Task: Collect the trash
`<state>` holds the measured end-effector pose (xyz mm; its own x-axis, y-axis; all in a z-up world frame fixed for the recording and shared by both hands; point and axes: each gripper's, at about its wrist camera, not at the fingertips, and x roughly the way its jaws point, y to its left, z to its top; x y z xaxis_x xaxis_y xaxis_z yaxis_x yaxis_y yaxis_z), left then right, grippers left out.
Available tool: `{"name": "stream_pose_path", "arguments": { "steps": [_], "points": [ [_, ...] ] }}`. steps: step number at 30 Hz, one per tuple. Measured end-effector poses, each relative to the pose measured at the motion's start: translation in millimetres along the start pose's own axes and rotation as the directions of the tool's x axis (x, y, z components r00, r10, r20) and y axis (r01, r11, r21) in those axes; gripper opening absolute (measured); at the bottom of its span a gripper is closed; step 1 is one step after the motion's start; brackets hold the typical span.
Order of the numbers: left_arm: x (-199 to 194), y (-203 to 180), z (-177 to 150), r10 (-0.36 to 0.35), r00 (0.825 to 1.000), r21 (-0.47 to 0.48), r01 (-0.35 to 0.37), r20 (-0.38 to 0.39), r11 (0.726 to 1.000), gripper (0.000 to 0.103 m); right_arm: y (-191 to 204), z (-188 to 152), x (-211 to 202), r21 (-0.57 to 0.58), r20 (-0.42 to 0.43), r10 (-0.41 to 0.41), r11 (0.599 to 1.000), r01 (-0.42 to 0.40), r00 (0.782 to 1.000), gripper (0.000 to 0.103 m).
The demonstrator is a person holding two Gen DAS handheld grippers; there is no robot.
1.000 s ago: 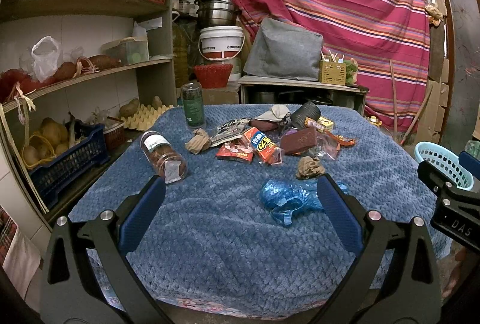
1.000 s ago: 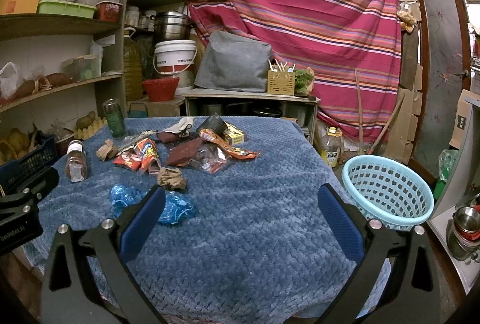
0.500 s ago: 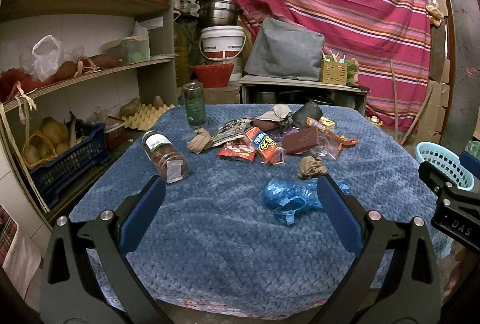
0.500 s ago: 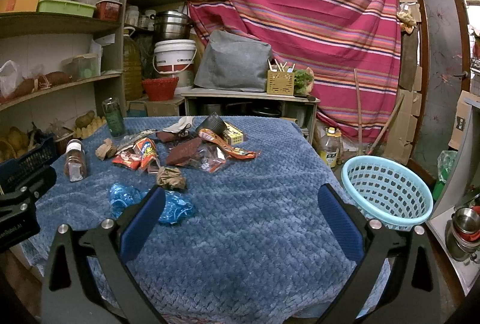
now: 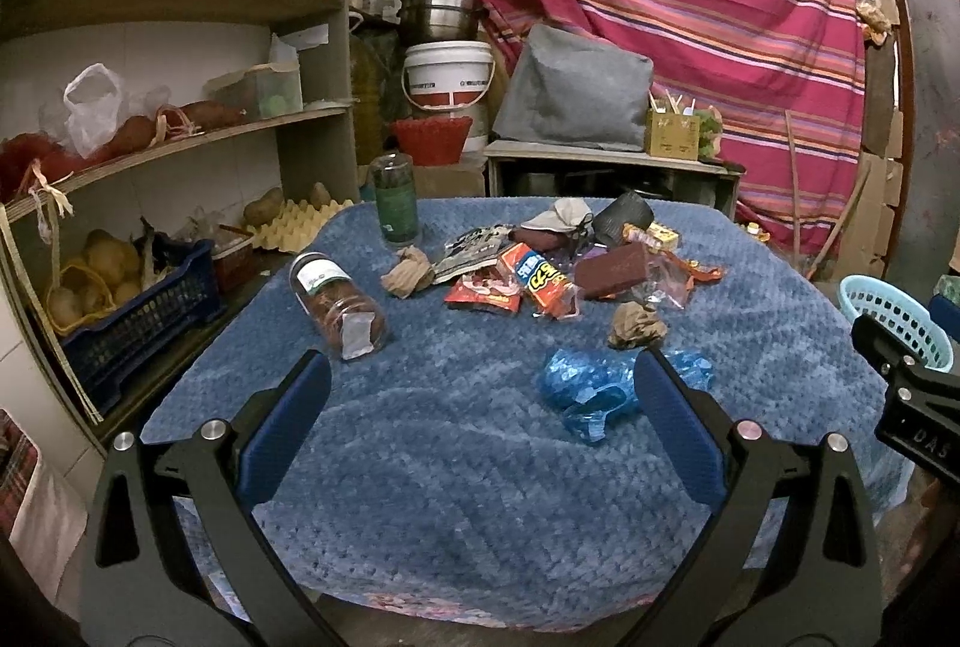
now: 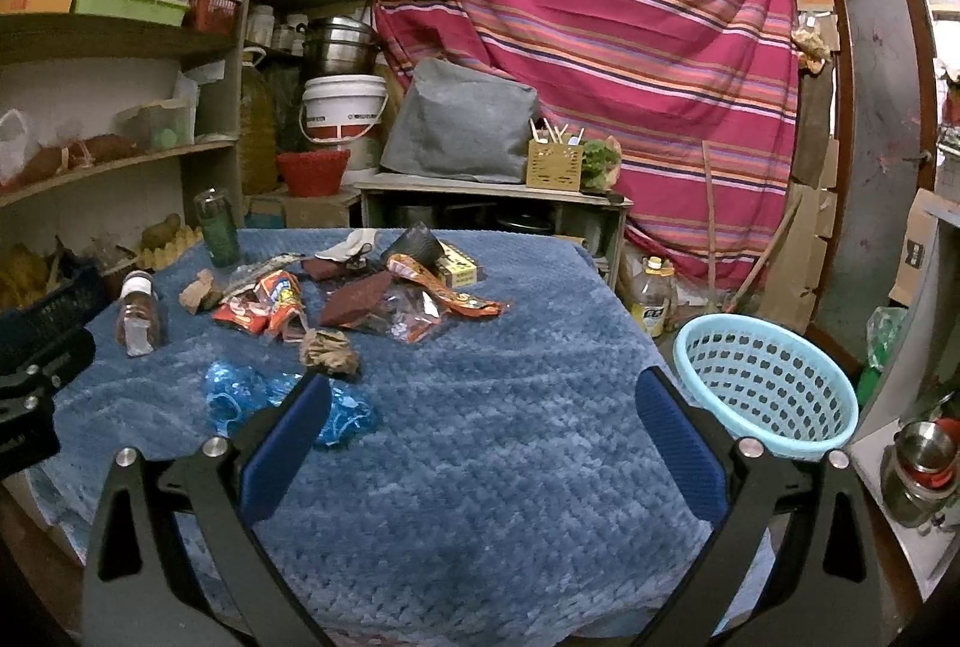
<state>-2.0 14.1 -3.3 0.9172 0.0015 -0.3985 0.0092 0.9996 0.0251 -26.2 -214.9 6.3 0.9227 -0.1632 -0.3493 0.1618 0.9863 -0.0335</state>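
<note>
Trash lies scattered on a blue quilted tablecloth (image 5: pixel 456 443): a crumpled blue plastic bag (image 5: pixel 591 383) (image 6: pixel 282 401), a brown paper wad (image 5: pixel 636 324) (image 6: pixel 330 347), red snack wrappers (image 5: pixel 516 284) (image 6: pixel 264 302) and a dark brown packet (image 5: pixel 612 270) (image 6: pixel 354 298). A light blue basket (image 6: pixel 762 386) (image 5: pixel 894 311) stands off the table's right side. My left gripper (image 5: pixel 480 395) hovers open near the front edge, short of the blue bag. Also open and holding nothing, my right gripper (image 6: pixel 480 401) is over the table's right half.
A jar (image 5: pixel 339 304) lies on its side at the left, and a green bottle (image 5: pixel 394 198) stands behind it. Shelves (image 5: pixel 156 149) with produce and crates line the left. A striped curtain (image 6: pixel 600 17) and low bench (image 6: pixel 492 191) are behind the table.
Both views shifted very slightly; the scene sits a little higher in the frames. Nothing was grasped or moved.
</note>
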Motion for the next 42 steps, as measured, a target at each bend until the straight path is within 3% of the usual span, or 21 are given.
{"name": "stream_pose_path", "arguments": {
  "steps": [13, 22, 33, 39, 42],
  "points": [
    [18, 14, 6, 0.007, 0.999, -0.019, -0.008, -0.042, 1.000, 0.098, 3, 0, 27, -0.019, -0.042, -0.034, 0.999, 0.034, 0.999, 0.099],
    [38, -5, 4, -0.016, 0.996, 0.008, 0.017, -0.083, 1.000, 0.098, -16, 0, 46, -0.003, -0.069, -0.060, 0.998, 0.059, 0.996, 0.099],
    [68, -35, -1, -0.026, 0.994, 0.030, 0.029, -0.107, 0.999, 0.098, -34, -2, 56, 0.023, -0.023, -0.068, 0.997, 0.068, 0.997, 0.099],
    [97, -48, -5, -0.047, 0.992, 0.009, 0.049, -0.119, 0.999, 0.097, -44, -6, 79, 0.026, -0.115, -0.087, 0.996, 0.091, 0.990, 0.099],
    [117, -52, -9, -0.092, 0.983, -0.024, 0.089, -0.157, 0.996, 0.086, -48, -8, 85, 0.034, -0.124, -0.078, 0.996, 0.083, 0.989, 0.099]
  ]
}}
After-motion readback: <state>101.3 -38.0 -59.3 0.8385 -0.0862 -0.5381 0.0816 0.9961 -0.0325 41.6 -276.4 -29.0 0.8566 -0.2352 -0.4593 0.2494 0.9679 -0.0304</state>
